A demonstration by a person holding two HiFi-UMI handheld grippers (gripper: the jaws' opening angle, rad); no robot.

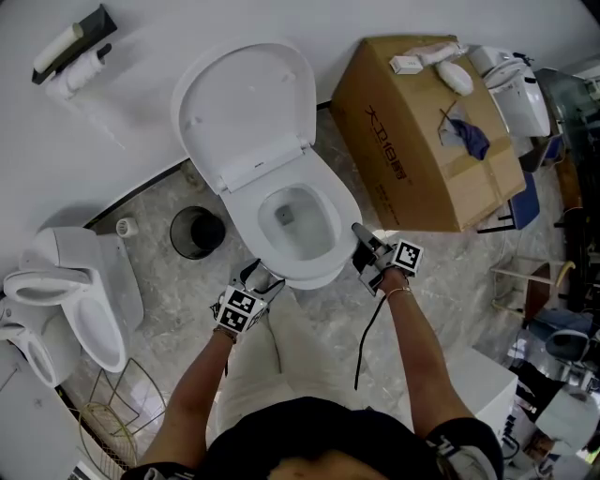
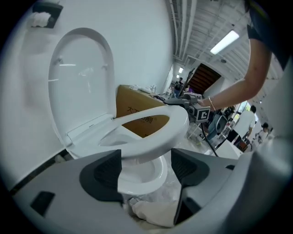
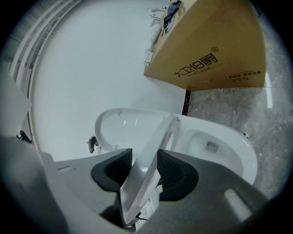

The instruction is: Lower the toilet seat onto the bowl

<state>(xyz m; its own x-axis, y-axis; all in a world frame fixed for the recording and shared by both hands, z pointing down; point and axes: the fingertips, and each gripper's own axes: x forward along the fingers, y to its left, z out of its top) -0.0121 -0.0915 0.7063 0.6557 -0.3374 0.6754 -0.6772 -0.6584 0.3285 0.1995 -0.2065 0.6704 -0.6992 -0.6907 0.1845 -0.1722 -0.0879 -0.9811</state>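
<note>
Marble floor (image 1: 169, 291), white wall (image 1: 309, 19): toilet seat (image 2: 151, 144) hangs tilted above bowl (image 2: 146, 173); right gripper (image 1: 359, 232) jaws clamped on seat rim beside bowl, left gripper (image 1: 262, 277) jaws apart before bowl, gripping nothing

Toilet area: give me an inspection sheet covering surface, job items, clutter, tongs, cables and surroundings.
Surface: grey marbled floor.
Job's things: toilet seat partly lowered, not yet on the bowl; lid upright against the wall.
Clutter: cardboard box beside the bowl, small items on top; black waste bin; paper roll; white sanitary fixtures; wire basket.
Grippers: left tongs open at the seat's front edge; right tongs shut on the seat's rim.
Cables: black cable hanging from the right tongs.
Surroundings: white wall with a paper holder.
</note>
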